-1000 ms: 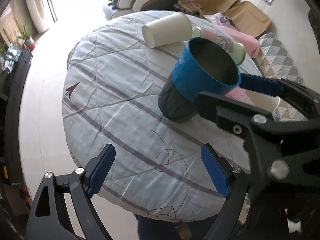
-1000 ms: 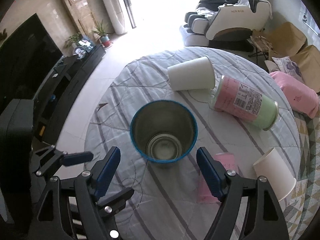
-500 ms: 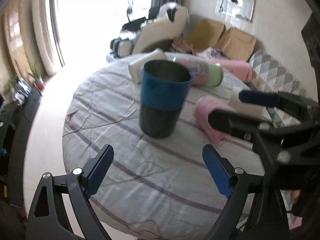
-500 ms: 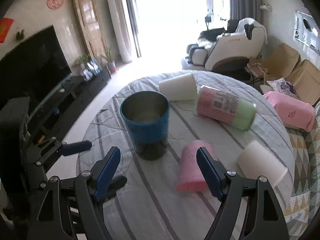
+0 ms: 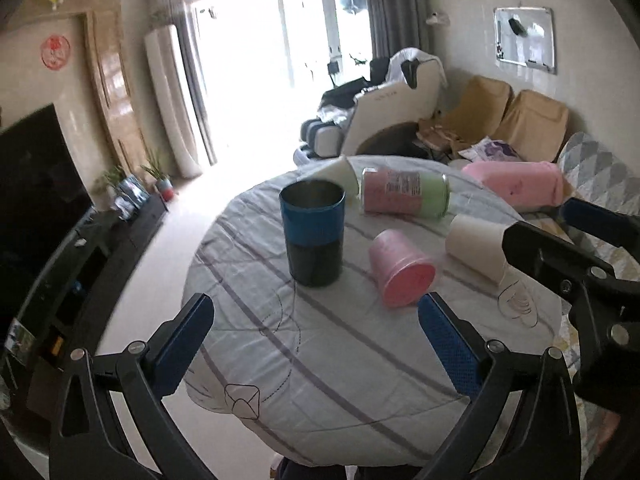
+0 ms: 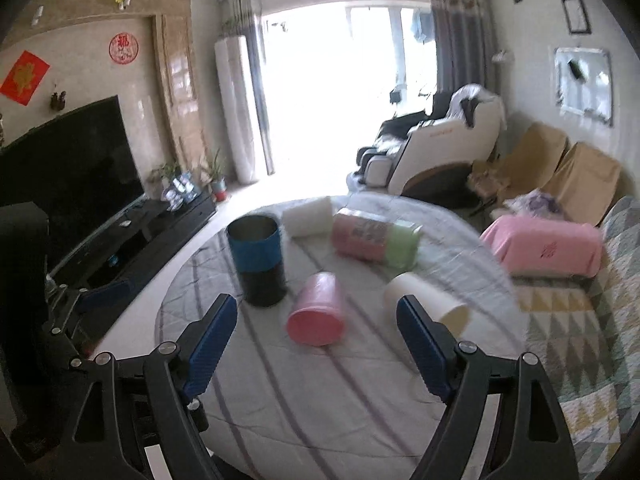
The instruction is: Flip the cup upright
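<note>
A blue and black metal cup (image 5: 314,232) stands upright on the round table (image 5: 360,360), mouth up; it also shows in the right wrist view (image 6: 258,260). A pink cup (image 5: 400,268) (image 6: 318,314) lies on its side right of it. A white paper cup (image 5: 476,252) (image 6: 424,300) lies on its side further right, and another white cup (image 5: 338,174) (image 6: 308,216) lies behind. My left gripper (image 5: 316,340) is open and empty, back from the cup. My right gripper (image 6: 316,344) is open and empty near the table's front; it shows in the left wrist view (image 5: 568,236).
A pink and green can (image 5: 404,196) lies on its side at the back of the table. A pink bundle (image 6: 544,244) sits on the sofa at right. A TV stand (image 6: 132,240) runs along the left. A massage chair (image 6: 436,148) stands behind the table.
Both grippers have drawn back and tilted up from above the table to a lower, level view. The blue cup stands alone, farther from both grippers.
</note>
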`<state>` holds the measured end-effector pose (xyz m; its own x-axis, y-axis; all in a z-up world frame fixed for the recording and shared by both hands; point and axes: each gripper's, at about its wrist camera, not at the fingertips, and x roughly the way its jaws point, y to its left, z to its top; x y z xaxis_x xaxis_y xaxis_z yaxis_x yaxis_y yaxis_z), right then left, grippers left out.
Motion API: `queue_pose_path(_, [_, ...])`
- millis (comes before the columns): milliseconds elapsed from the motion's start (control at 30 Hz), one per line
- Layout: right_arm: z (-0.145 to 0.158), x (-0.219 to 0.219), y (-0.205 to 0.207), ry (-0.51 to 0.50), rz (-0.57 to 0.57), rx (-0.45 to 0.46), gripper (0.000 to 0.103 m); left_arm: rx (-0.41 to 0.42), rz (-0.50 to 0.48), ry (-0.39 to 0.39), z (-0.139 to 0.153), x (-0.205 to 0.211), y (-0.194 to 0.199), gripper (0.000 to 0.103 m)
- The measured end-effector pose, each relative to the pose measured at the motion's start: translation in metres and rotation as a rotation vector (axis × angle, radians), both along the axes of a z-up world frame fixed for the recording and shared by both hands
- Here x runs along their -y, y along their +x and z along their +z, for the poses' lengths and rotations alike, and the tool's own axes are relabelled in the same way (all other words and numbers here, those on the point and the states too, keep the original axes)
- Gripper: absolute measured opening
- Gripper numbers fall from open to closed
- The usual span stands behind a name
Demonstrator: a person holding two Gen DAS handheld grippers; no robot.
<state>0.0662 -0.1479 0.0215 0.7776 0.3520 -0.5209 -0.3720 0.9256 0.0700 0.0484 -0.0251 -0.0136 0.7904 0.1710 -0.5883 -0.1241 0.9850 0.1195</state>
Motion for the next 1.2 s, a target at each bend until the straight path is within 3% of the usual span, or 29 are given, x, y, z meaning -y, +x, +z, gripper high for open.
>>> queue_pose_path(300, [0.014, 0.034, -0.018, 0.026, -0.085, 0.069, 0.083, 0.05, 0.023, -0.033, 0.016, 0.019, -0.013, 0.103])
queue_pose_path(700, [0.016, 0.044, -0.026, 0.066, -0.129, 0.095, 0.083, 0.134, 0.008, -0.048, 0.028, 0.021, -0.025, 0.103])
queue_pose_path(1200, [0.021, 0.053, -0.036, 0.085, -0.221, 0.134, 0.083, 0.206, -0.075, -0.065, 0.03, 0.028, -0.029, 0.103])
